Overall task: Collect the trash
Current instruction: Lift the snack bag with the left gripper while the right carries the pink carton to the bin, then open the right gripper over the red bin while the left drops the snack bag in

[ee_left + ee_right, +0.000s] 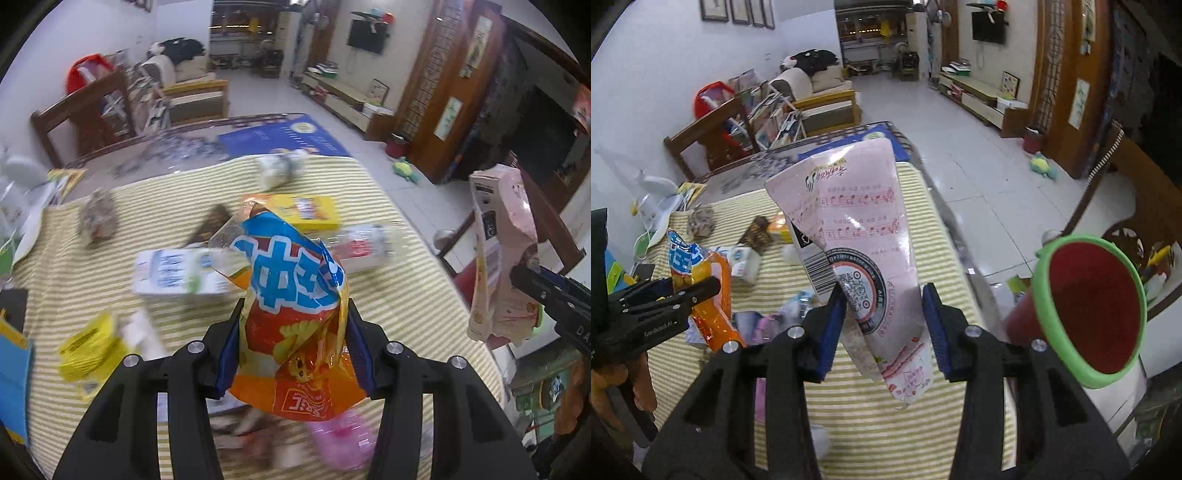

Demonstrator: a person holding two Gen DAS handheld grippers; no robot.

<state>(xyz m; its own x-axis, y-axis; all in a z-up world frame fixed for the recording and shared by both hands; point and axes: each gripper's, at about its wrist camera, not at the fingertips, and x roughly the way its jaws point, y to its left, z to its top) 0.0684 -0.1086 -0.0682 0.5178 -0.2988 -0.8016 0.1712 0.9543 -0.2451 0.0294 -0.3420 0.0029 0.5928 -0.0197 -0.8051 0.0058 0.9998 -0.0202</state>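
The left tongs (293, 341) are clenched on an orange and blue snack bag (295, 314), which stands up crumpled between the blue pads, raised above the striped cloth (406, 280) that covers the worktop. The right tongs (884, 326) grasp a pink wrapper (857, 236) printed with music notes and a round code. Its lower end hangs below the pads and its wide end rises above them.

Taking the striped cloth as the landmark: its right edge runs along the worktop's rim, and beyond that rim there is open tiled floor (960, 155) stretching to the far room. Just off the cloth's near right corner stands a red bin with a green rim (1089, 314), its mouth open and tilted toward the right wrist camera. The pink wrapper is held over the cloth, just inside that right edge, near the bin but apart from it. The snack bag is held over the cloth's near middle.

On the cloth there remain a white and blue carton (177, 273), a yellow box (306, 210), a dark brown packet (210, 225), a crumpled grey wad (98, 218) near the left edge, a white crumpled piece (280, 168) at the far edge, and a yellow wrapper (88, 347) near the left front. A clear bottle with a red label (362, 247) lies right of the carton. Pink plastic (340, 439) lies at the near edge under the left tongs. Wooden chairs (85, 114) stand behind the far left edge.
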